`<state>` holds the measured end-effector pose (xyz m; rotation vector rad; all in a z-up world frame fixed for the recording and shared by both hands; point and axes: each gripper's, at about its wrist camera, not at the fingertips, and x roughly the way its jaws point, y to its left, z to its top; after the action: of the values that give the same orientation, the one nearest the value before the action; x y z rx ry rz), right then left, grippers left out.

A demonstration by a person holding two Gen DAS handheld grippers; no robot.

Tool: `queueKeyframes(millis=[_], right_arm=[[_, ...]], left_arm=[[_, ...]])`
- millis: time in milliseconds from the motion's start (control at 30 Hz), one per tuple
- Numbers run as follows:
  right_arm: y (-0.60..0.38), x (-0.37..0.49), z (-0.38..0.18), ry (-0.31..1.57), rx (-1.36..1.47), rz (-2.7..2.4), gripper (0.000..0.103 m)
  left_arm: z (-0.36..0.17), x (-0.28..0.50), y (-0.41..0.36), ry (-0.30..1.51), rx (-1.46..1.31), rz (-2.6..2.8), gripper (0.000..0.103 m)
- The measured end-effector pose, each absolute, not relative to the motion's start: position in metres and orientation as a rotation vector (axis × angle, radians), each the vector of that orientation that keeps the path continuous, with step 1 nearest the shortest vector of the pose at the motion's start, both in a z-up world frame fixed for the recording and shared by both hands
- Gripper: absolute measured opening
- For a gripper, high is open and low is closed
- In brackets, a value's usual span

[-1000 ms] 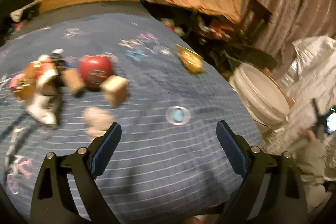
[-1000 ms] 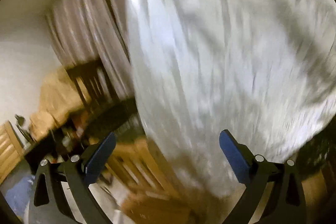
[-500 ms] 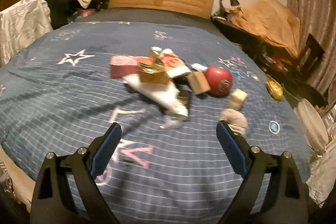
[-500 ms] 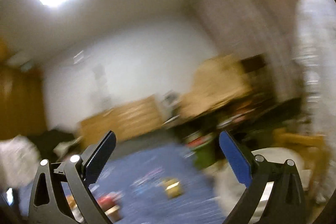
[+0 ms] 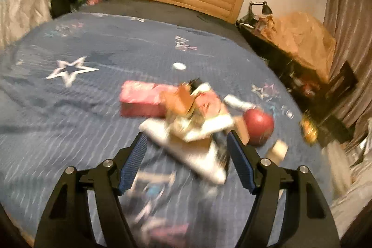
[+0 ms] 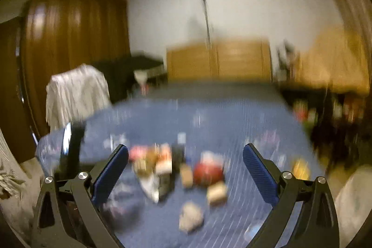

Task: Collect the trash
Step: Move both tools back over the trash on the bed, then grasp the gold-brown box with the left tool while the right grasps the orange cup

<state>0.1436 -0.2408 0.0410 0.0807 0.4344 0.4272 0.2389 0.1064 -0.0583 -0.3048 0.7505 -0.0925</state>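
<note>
Blurring hides what the trash pile (image 5: 186,122) contains.

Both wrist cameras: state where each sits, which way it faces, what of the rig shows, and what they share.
Left wrist: on the left gripper, angled down at the trash pile on the bed; its jaws, just closing, frame the pile, nothing gripped.
Right wrist: on the right gripper, open, facing the headboard across the bed.
Shared: pile, red ball, headboard.
</note>
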Motion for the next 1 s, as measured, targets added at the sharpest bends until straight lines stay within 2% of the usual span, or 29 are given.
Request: queueKeyframes(millis=[200,267,300,333,400,467,500,567,733,900,1000], right_arm=[[-0.233,0.168,-0.015,0.614,0.133,0.434,0.098],[-0.234,0.177,-0.020,0.624,0.138,0.424,0.097],[-0.235,0.184,-0.023,0.629,0.153,0.420,0.096],[-0.238,0.188,-0.023,0.635,0.169,0.420,0.094],[-0.236,0.200,-0.025,0.642,0.169,0.427,0.084],[-0.230,0.214,-0.025,0.638,0.154,0.445,0.082],[-0.222,0.226,-0.030,0.641,0.148,0.454,0.076],[-0.212,0.240,-0.034,0.655,0.145,0.479,0.071],[-0.153,0.283,-0.045,0.710,0.043,0.551,0.070],[-0.077,0.327,-0.073,0.775,-0.119,0.554,0.071],[-0.054,0.358,-0.098,0.842,-0.101,0.534,0.071]], left_arm=[[-0.083,0.298,0.098,0.816,-0.324,-0.087,0.071],[-0.097,0.310,0.099,0.862,-0.354,-0.106,0.053],[-0.101,0.312,0.100,0.872,-0.365,-0.123,0.047],[-0.102,0.310,0.102,0.864,-0.378,-0.131,0.045],[-0.097,0.302,0.109,0.828,-0.400,-0.138,0.044],[-0.086,0.285,0.115,0.771,-0.415,-0.143,0.043],[-0.080,0.276,0.118,0.749,-0.420,-0.142,0.043],[-0.064,0.251,0.124,0.697,-0.419,-0.130,0.043],[-0.049,0.180,0.142,0.610,-0.410,-0.063,0.043],[-0.067,0.153,0.164,0.647,-0.451,0.021,0.043],[-0.073,0.150,0.177,0.659,-0.481,0.037,0.043]])
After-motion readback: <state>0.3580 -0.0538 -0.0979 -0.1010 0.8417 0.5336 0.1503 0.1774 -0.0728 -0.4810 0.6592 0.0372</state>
